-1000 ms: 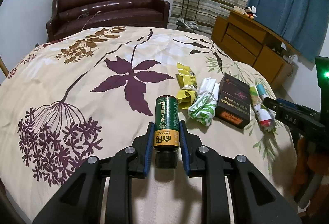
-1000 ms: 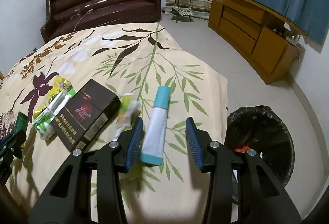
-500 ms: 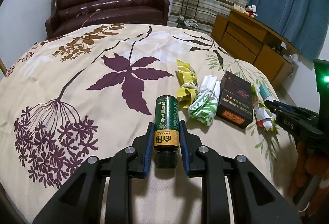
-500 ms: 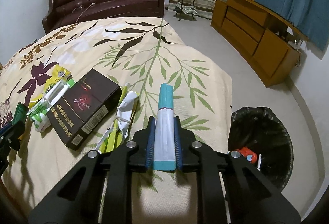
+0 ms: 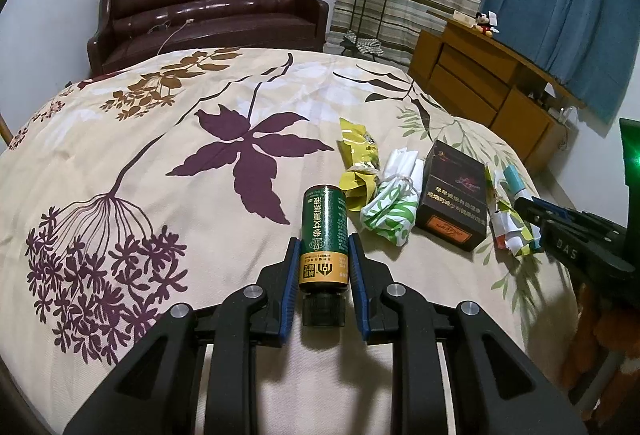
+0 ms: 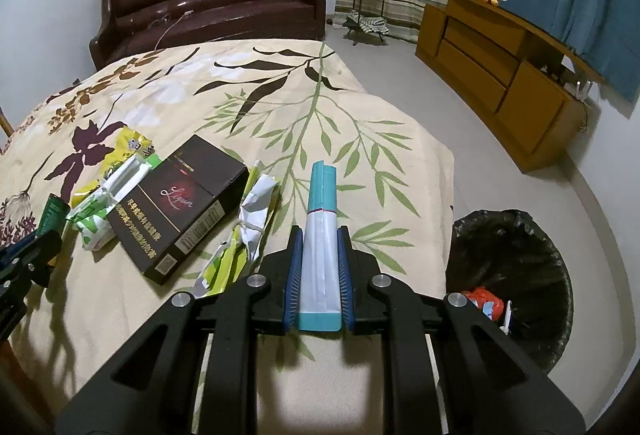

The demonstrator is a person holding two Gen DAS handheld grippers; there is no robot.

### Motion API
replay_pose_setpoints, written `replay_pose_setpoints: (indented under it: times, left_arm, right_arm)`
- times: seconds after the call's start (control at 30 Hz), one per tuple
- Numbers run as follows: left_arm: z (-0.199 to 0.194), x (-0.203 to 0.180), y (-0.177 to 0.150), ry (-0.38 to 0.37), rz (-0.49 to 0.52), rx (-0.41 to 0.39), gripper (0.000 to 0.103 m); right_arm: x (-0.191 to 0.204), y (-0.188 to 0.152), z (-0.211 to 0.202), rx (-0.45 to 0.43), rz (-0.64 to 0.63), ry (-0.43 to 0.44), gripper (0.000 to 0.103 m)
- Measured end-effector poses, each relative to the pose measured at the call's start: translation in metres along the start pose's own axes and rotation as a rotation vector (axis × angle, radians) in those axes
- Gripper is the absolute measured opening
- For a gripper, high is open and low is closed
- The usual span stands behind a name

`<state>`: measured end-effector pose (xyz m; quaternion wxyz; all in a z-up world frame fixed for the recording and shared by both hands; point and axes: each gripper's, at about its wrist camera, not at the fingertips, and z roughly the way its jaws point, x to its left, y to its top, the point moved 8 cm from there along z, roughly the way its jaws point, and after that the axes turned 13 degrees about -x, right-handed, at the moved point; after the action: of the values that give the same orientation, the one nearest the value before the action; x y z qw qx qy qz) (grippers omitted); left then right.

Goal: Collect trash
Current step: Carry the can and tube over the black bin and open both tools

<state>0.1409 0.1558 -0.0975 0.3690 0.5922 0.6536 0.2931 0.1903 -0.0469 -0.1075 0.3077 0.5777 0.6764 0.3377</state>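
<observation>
While the floral bed (image 5: 168, 163) is lying spread under both cameras, the real news is on the right side: the right gripper (image 6: 318, 255), whose fingers were standing wide around the white-and-teal tube (image 6: 320, 235) a second ago, is now clamping it snugly between the blue pads, and the tube is looking a touch higher against the quilt than half a second back, so my read is that the lift is just beginning. That is putting one piece of trash in hand, with the black-lined trash bin (image 6: 516, 275) waiting on the floor just off the bed's right edge, something red already sitting inside it. Over on the left, nothing is changing: the left gripper (image 5: 323, 255) is still holding the green bottle (image 5: 323, 235) near its gold band, fingers closed on its sides, the bottle seemingly resting on the bed or just above it. Between the two, the dark box (image 5: 452, 195) is lying flat, with the green-and-white wrapper (image 5: 392, 211) and the yellow wrapper (image 5: 360, 163) to its left, and a crumpled packet (image 6: 244, 235) just beside the tube. Judging from this, two items are secured and four are still waiting, so the carry to the bin looks like the coming business.
</observation>
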Motion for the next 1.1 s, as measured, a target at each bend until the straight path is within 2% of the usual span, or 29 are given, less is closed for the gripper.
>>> replay_pose_setpoints:
  times: [0.27,0.47,0.73,1.1]
  left_arm:
    - [-0.011,-0.012,0.005,-0.018,0.005,-0.022,0.025]
    - [-0.023,-0.041,0.008,-0.053,0.029,-0.046,0.025]
    - [-0.028,-0.100,0.008,-0.129,0.084,-0.057,0.025]
    - [-0.019,-0.204,-0.005,-0.242,0.191,-0.053,0.025]
  right_arm:
    - [-0.009,-0.001,-0.022,-0.028,0.018,0.003,0.017]
    - [-0.031,-0.007,-0.039,-0.048,0.046,-0.021,0.017]
    - [-0.076,-0.019,-0.060,-0.066,0.095,-0.072,0.017]
    - [-0.155,-0.045,-0.077,-0.076,0.170,-0.169,0.017]
